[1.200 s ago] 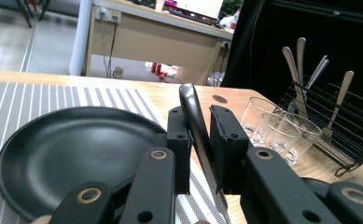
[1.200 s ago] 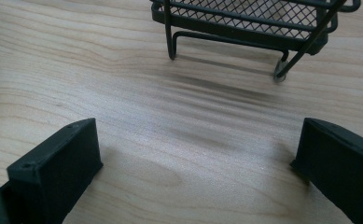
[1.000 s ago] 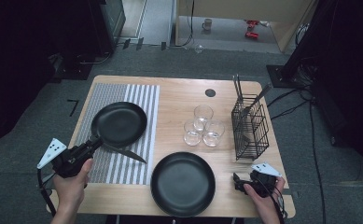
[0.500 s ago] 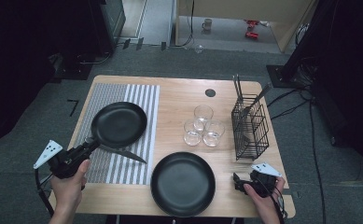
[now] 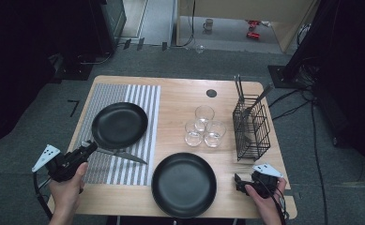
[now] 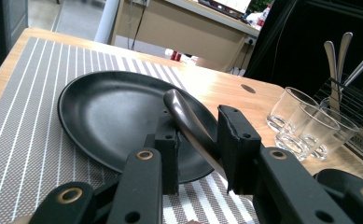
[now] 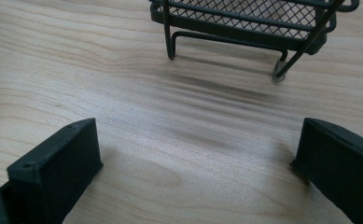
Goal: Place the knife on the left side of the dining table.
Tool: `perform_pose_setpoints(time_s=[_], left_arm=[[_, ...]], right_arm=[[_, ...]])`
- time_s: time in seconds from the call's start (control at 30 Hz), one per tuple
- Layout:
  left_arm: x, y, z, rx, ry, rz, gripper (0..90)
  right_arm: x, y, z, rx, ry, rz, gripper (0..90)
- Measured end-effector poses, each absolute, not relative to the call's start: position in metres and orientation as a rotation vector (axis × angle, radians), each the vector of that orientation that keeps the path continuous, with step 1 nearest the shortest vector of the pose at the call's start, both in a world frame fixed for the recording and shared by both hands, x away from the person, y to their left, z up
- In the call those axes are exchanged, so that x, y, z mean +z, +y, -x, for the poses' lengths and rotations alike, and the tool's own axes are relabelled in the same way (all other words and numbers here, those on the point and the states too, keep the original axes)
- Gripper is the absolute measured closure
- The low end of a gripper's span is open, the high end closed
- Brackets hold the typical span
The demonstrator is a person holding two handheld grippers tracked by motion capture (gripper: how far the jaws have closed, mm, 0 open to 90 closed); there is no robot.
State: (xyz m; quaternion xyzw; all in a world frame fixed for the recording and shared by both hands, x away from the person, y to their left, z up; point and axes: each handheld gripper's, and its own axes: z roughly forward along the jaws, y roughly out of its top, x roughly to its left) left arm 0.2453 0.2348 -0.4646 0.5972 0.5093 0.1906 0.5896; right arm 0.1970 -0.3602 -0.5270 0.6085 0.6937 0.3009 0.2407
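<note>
My left gripper (image 5: pixel 84 152) holds the handle of a knife (image 6: pixel 188 122) between narrow jaws, the blade running to my right over the striped mat (image 5: pixel 124 93) just before the far black plate (image 5: pixel 119 124), while my right gripper (image 5: pixel 242 183) rests wide open near the wire rack (image 5: pixel 250 129); I read no writing.

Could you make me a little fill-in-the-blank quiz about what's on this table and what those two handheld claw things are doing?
1. The left gripper has its jaws on either side of the handle of a ____.
2. The wire basket holds ____.
3. Beside the basket stand ____ clear glasses.
4. The right gripper has its jaws ____ over bare table.

Missing words: knife; cutlery; three; open
</note>
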Motion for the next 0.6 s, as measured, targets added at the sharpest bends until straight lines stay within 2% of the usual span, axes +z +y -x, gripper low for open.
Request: perform_pose_setpoints(time_s=[0.6], left_arm=[[-0.492,0.255,-0.253,0.368,1.25,-1.347,66.4]], right_arm=[[-0.527,-0.36,-0.197,0.823,1.898,-1.665,0.0]])
